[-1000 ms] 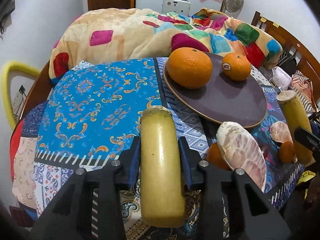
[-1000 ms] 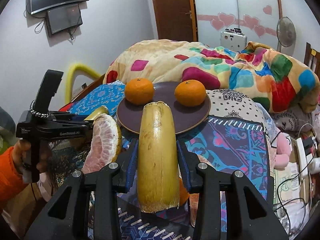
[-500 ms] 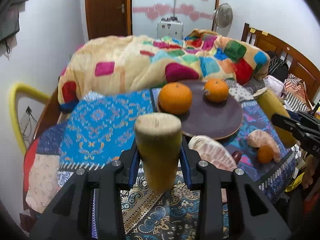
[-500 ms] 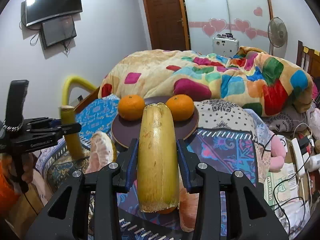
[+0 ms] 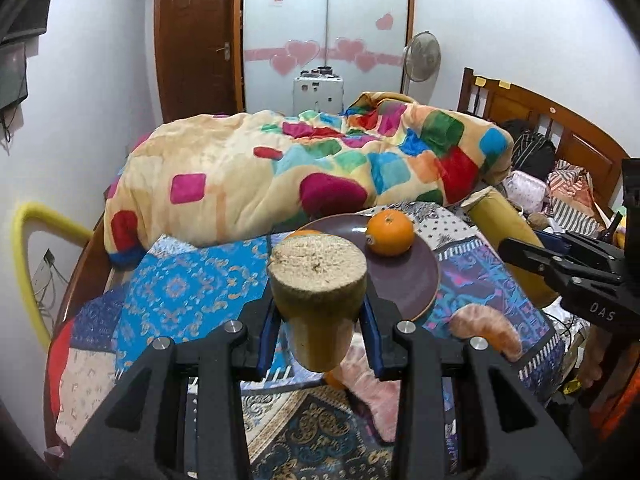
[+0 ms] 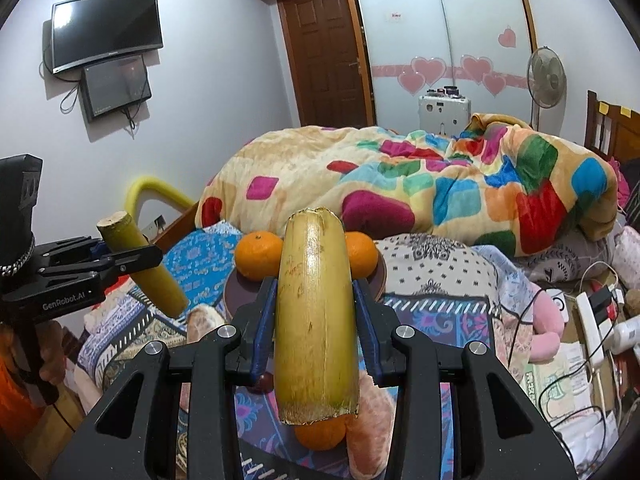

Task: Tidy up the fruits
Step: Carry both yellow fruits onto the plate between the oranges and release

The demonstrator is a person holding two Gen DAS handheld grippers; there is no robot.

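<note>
My left gripper [image 5: 319, 320] is shut on a thick yellow stalk piece [image 5: 318, 280], held up above the bed with its cut end toward the camera. My right gripper [image 6: 315, 324] is shut on a second yellow stalk piece [image 6: 315, 312], also lifted. Each gripper shows in the other's view: the right gripper [image 5: 560, 268], the left gripper [image 6: 100, 264]. A dark round plate [image 5: 404, 284] on the patterned cloth holds two oranges [image 5: 390, 232]; both oranges [image 6: 258, 255] show behind my right stalk. Peeled pomelo segments [image 5: 486, 330] and a small orange [image 6: 320, 434] lie on the cloth.
A colourful quilt [image 5: 304, 168] is heaped behind the plate. A wooden headboard [image 5: 552, 128] and clutter lie to the right. Cables and a power strip [image 6: 592, 320] lie at the right. A yellow hoop [image 5: 28, 256] stands at the left wall.
Both grippers have risen and tilted up with their stalk pieces; the plate and fruit now sit lower and farther away in both views.
</note>
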